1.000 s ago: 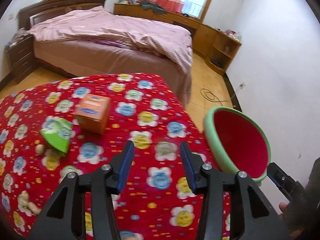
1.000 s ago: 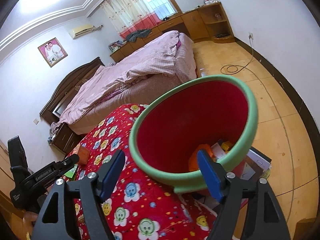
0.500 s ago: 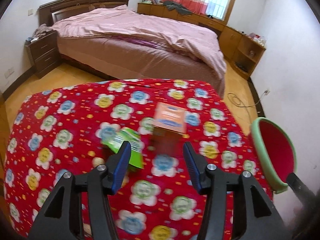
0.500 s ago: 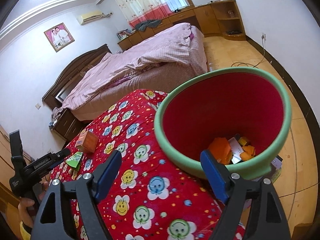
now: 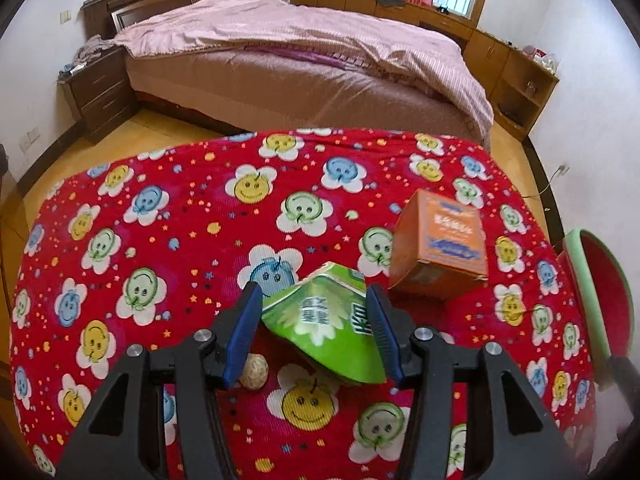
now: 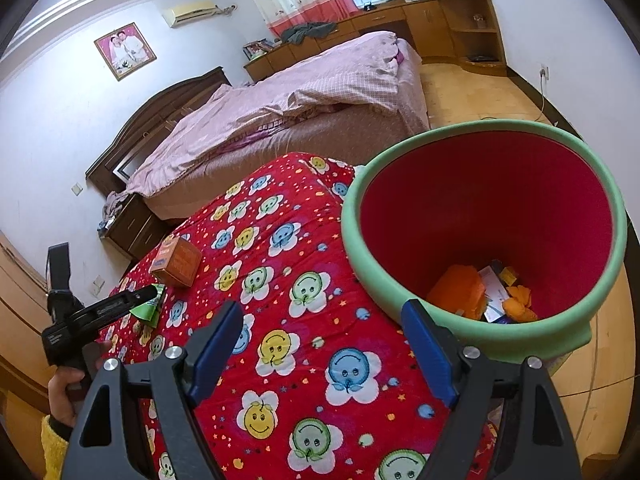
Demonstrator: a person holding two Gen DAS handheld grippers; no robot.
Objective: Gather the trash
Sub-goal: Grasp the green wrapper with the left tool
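The left tool [image 5: 314, 334] stands spread around the green carton [image 5: 326, 322], one blue pad on each side of it; its right pad looks to be at the carton's edge, but there is a gap at the left pad, so nothing is pinched yet. The right tool [image 6: 326, 352] is spread wide and empty, poised over the worktop beside the bin [image 6: 404, 308].

The carton is flattened and tilted, lying on the flowered red cloth [image 5: 172, 216] toward the worktop's near edge. A small tan ball [image 5: 253, 367] sits just beside it, under the left pad. The orange box [image 5: 438, 256] stands just beyond the carton, toward the right edge. The bin, green-rimmed and red inside, sits against that right edge and already holds orange and paper scraps.

The step in hand looks like the pick-up of the carton, with the reach about complete. The next move calls for pressing the pads together on the carton's sides firmly enough to hold a thin, springy thing, then lifting it clear of the box and carrying it across to the right edge and over the bin's rim before letting go. The ball and the box would remain.
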